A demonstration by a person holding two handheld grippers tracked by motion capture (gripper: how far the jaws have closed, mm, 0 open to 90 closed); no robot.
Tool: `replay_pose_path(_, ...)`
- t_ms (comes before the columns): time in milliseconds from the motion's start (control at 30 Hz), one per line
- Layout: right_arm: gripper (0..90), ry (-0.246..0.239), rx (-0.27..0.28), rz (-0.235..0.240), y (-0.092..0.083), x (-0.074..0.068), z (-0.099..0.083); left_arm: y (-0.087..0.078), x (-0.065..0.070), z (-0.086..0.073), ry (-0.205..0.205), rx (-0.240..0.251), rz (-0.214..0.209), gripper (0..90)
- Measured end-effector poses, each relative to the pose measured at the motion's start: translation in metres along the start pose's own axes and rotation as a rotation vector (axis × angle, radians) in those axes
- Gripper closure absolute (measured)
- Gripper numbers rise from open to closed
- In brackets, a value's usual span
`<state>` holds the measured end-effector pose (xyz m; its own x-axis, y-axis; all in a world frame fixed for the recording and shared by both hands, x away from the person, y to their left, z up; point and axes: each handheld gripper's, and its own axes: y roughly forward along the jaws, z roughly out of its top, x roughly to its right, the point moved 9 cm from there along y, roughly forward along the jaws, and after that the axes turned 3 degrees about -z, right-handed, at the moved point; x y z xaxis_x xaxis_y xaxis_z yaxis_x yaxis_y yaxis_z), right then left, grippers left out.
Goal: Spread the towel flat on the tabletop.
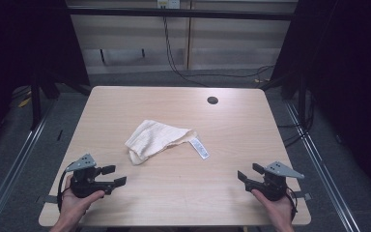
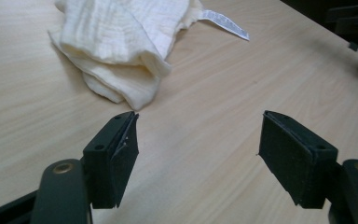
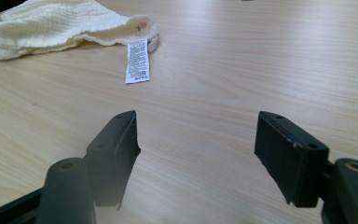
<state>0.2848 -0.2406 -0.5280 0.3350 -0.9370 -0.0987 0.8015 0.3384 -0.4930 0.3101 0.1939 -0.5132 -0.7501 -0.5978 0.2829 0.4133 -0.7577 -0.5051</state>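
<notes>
High view placed the crumpled cream cloth (image 1: pixel 155 139) at frame centre on the table (image 1: pixel 232 140), well apart from both grippers; its folds hid the underside. Left gripper (image 1: pixel 117 176) at lower left and right gripper (image 1: pixel 247 172) at lower right stood wide, empty. Right gripper view showed the label's (image 3: pixel 137 60) barcode, print illegible.

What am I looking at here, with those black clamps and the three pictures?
A person sits at a wooden table and holds a hand tool in each hand: the left gripper and the right gripper. One picture is taken from above; the other two come from small cameras riding on each tool, looking along its two black jaws. Both pairs of jaws stand open and hold nothing. On the table lies a crumpled cream cloth with a white label. Both tools point toward it.
</notes>
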Motion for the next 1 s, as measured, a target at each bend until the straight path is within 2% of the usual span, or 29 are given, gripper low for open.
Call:
replay_pose_path(67, 29.4, 0.000, -0.005, 0.005, 0.000, -0.001, -0.001, 0.000, 0.000, 0.003, 0.030, 0.020, 0.014, 41.3)
replay_pose_path(100, 29.0, 0.004, -0.008, 0.013, 0.000, -0.002, -0.001, 0.001, -0.001, 0.004, 0.030, 0.023, 0.010, 39.9)
replay_pose_path(233, 28.1, 0.015, -0.018, 0.029, -0.001, -0.004, -0.001, 0.003, -0.004, 0.003, 0.029, 0.009, 0.019, 45.5)
replay_pose_path(267, 28.1, 0.015, -0.022, 0.031, -0.001, -0.005, -0.002, 0.004, -0.004, 0.003, 0.015, 0.004, 0.012, 46.4)
replay_pose_path(367, 27.9, 0.011, -0.022, 0.045, -0.002, -0.008, -0.001, 0.004, -0.004, 0.003, 0.023, -0.008, 0.012, 47.8)
replay_pose_path(400, 27.3, 0.007, -0.025, 0.050, -0.002, -0.010, -0.002, 0.004, -0.003, 0.005, 0.016, -0.004, -0.001, 48.6)
replay_pose_path(500, 27.0, -0.002, -0.030, 0.065, -0.002, -0.014, -0.002, 0.003, -0.002, 0.008, 0.019, -0.004, -0.003, 46.7)
replay_pose_path(600, 24.7, -0.003, -0.035, 0.077, -0.003, -0.018, -0.002, 0.005, 0.001, 0.019, 0.005, -0.015, -0.057, 43.6)
replay_pose_path(633, 24.8, -0.004, -0.039, 0.089, -0.003, -0.020, -0.002, 0.006, 0.001, 0.021, 0.006, -0.016, -0.060, 44.0)
replay_pose_path(667, 24.7, -0.005, -0.044, 0.091, -0.003, -0.022, -0.002, 0.006, 0.001, 0.021, 0.006, -0.016, -0.060, 43.5)
replay_pose_path(700, 24.8, -0.009, -0.048, 0.098, -0.004, -0.023, -0.003, 0.008, 0.000, 0.027, 0.033, -0.020, -0.050, 42.8)
replay_pose_path(733, 25.0, -0.007, -0.053, 0.106, -0.004, -0.025, -0.003, 0.008, -0.001, 0.029, 0.042, -0.019, -0.047, 41.7)
replay_pose_path(767, 25.0, -0.006, -0.058, 0.111, -0.005, -0.026, -0.003, 0.009, -0.002, 0.033, 0.045, -0.010, -0.059, 40.7)
replay_pose_path(867, 25.7, 0.000, -0.075, 0.118, -0.006, -0.028, -0.004, 0.012, -0.006, 0.038, 0.037, -0.009, -0.057, 36.8)
replay_pose_path(933, 25.7, -0.006, -0.070, 0.136, -0.007, -0.029, -0.004, 0.019, -0.016, 0.045, 0.029, -0.006, -0.020, 34.2)
replay_pose_path(1000, 25.7, -0.007, -0.069, 0.152, -0.007, -0.031, -0.003, 0.023, -0.021, 0.049, 0.028, -0.015, -0.014, 34.0)
